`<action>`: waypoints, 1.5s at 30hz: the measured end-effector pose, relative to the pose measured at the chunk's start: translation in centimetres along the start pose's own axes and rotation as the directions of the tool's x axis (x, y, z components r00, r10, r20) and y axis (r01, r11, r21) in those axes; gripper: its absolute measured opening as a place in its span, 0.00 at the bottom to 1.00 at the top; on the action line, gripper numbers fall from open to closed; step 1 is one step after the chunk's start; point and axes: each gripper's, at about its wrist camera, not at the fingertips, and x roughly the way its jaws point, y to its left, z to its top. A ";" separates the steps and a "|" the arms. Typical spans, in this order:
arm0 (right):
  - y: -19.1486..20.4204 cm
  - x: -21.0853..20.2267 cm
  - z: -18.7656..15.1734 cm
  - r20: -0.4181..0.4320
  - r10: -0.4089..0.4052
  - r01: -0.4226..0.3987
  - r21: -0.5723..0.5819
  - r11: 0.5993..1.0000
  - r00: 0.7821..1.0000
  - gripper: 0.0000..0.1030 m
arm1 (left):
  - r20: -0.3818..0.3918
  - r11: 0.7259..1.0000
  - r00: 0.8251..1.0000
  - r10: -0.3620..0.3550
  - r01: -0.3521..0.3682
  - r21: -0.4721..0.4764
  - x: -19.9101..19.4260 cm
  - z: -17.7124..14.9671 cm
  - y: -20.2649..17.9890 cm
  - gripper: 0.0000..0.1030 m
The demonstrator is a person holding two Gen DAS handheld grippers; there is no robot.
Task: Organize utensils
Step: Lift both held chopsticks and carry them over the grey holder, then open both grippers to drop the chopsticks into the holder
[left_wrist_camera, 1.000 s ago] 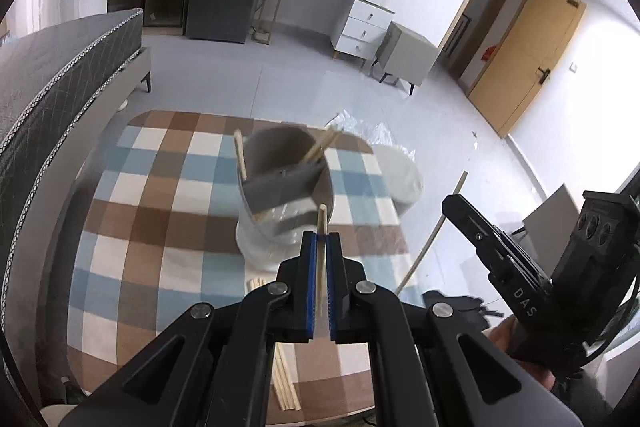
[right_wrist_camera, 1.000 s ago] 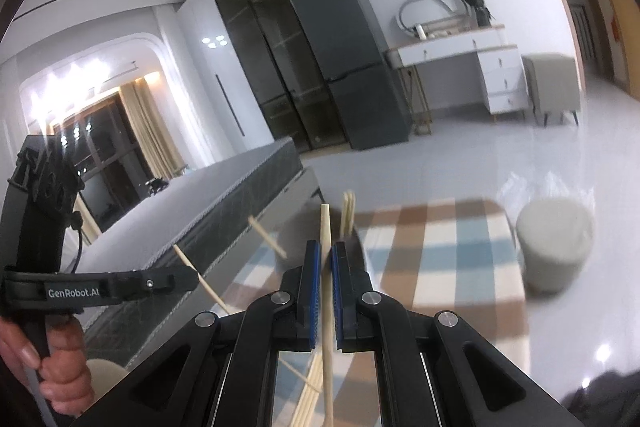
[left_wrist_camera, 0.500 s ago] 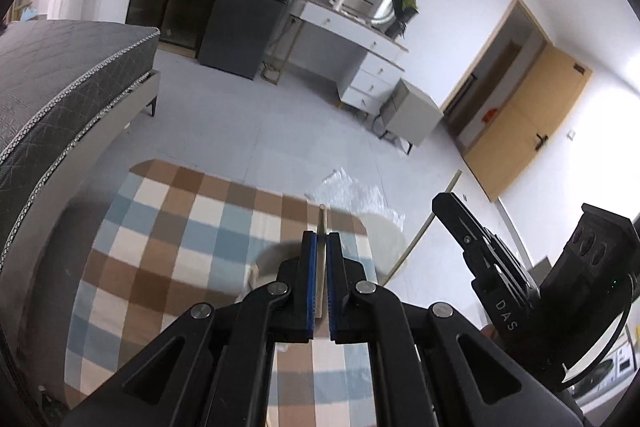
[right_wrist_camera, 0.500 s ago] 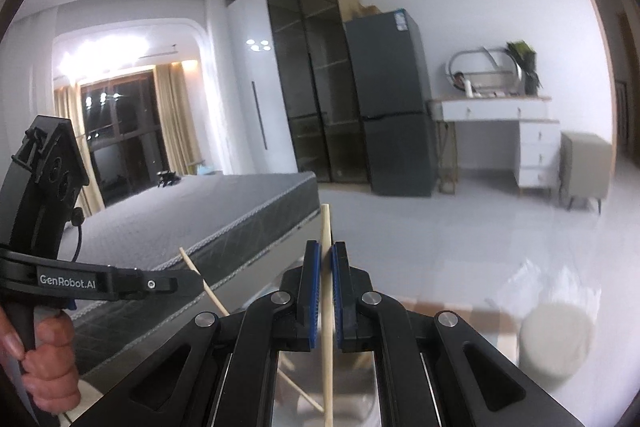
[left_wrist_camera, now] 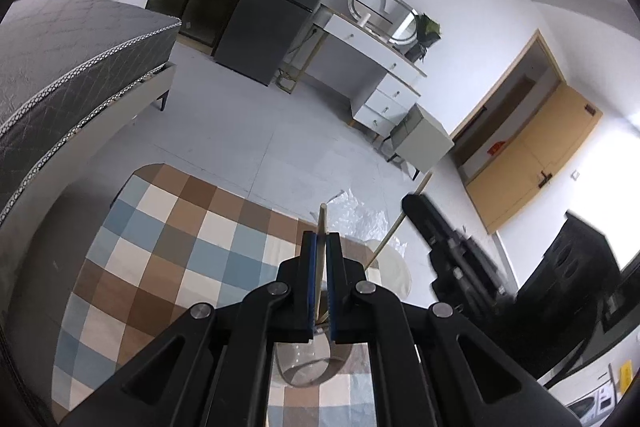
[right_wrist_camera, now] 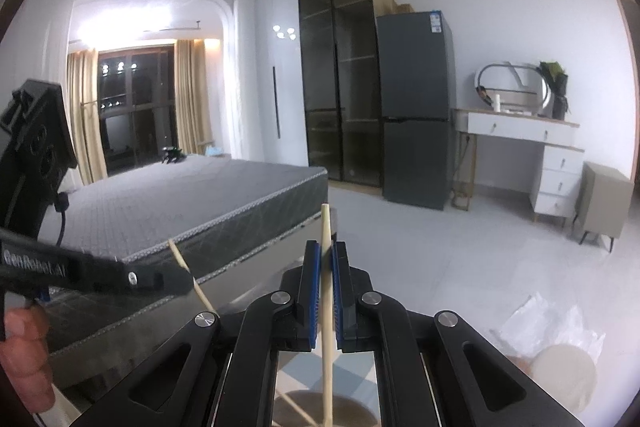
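Left tool (left_wrist_camera: 320, 267) is clenched on a chopstick (left_wrist_camera: 321, 227), and right tool (right_wrist_camera: 326, 283) on a second stick (right_wrist_camera: 327, 307); both sit at lower centre of frame, above the cup (left_wrist_camera: 308, 363). Advise lowering each stick tip-first, vertically, before releasing. Obstruction: sticks already in the cup; the checked table (left_wrist_camera: 168, 247) lies beneath.

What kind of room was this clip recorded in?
Likely a studio flat or bedroom: a grey bed, a tall dark fridge and a white dressing table with round mirror share one tiled room, near a checked-cloth table.
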 end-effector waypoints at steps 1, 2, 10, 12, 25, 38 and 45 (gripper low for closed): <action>-0.1 0.1 -0.2 -0.002 -0.002 0.002 0.001 1.000 1.000 0.05 | 0.010 1.000 1.000 0.000 0.000 -0.004 0.1 0.0 0.2 0.00; -0.1 0.4 -0.6 -0.009 0.002 -0.002 0.002 1.000 1.000 0.05 | 0.019 1.000 1.000 0.007 -0.007 -0.002 0.1 0.0 0.2 0.00; -0.5 0.9 -2.0 -0.048 -0.001 0.000 -0.008 1.000 0.999 0.05 | -0.020 0.995 0.998 0.054 -0.053 0.079 1.7 -1.2 -0.7 0.00; -0.6 0.9 -2.4 -0.057 -0.005 0.005 -0.006 1.000 0.998 0.05 | -0.036 0.994 0.997 0.062 -0.059 0.092 2.0 -1.3 -0.7 0.00; -2.7 -1.2 -5.1 -0.128 -0.025 0.038 0.102 0.994 0.991 0.08 | -0.180 0.991 0.980 0.080 -0.059 0.117 3.9 -2.5 -1.4 0.00; -4.2 -5.5 -5.6 -0.154 -0.059 0.091 0.210 0.974 0.986 0.40 | -0.148 0.984 0.977 0.155 -0.138 0.116 0.4 -3.7 -2.9 0.38; -3.5 -9.0 -5.6 -0.117 -0.079 0.104 0.221 0.970 0.990 0.47 | -0.006 0.960 0.974 0.226 -0.221 0.173 -3.7 -4.9 -5.2 0.57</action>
